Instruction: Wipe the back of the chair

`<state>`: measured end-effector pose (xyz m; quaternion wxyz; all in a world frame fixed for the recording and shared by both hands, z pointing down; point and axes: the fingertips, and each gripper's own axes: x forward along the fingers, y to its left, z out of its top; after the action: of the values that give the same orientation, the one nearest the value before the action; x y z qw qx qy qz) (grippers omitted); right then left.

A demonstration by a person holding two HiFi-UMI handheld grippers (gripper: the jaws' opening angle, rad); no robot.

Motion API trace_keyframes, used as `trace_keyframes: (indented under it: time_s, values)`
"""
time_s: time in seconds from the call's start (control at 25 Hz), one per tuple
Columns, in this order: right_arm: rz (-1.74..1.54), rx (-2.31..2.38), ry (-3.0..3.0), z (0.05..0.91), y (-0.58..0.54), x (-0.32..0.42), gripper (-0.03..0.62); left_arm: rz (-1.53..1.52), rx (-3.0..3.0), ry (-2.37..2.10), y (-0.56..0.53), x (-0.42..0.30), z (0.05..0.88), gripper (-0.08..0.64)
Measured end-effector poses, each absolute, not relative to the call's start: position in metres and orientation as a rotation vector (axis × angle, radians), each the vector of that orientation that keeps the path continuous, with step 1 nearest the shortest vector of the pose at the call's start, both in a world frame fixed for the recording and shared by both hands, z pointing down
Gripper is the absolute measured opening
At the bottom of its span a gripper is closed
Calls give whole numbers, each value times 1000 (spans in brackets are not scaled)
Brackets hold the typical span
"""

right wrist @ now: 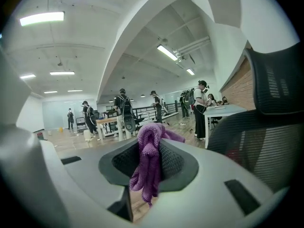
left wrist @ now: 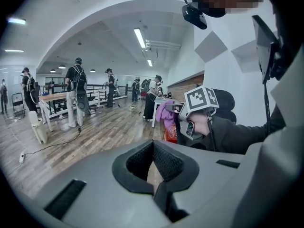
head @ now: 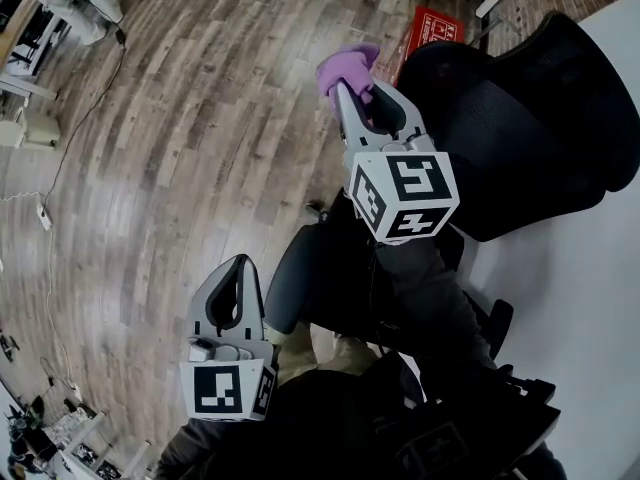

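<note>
The black mesh chair [head: 520,138] stands at the right of the head view, its back [right wrist: 266,141] and headrest [right wrist: 278,87] filling the right side of the right gripper view. My right gripper [head: 355,90] is shut on a bunched purple cloth [head: 345,66], which hangs between the jaws [right wrist: 149,156]. The cloth is just left of the chair back's edge, apart from the mesh. My left gripper [head: 240,263] hangs low at the left, shut, with nothing between its pads [left wrist: 154,151]. In the left gripper view, the right gripper [left wrist: 176,109], the cloth [left wrist: 166,114] and the chair [left wrist: 228,101] show ahead.
A red box [head: 430,28] lies on the wooden floor [head: 200,118] beyond the chair. A white table [head: 590,298] runs along the right. Cables [head: 60,168] trail at the left. Several people [left wrist: 76,91] stand by desks far off.
</note>
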<state>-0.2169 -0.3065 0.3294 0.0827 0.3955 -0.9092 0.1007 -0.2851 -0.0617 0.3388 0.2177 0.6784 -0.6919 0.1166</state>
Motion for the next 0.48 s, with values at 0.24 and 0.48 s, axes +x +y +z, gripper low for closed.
trace_keyframes:
  time_s: [0.24,0.48]
  values:
    - [316,1094,-2759,340,-285,-230,95,330,1837,-1944,-44,-283,350,9]
    - [363,1108,-2720,366,-282,-203,95,363,1854,-1886,-46,-261,364,9]
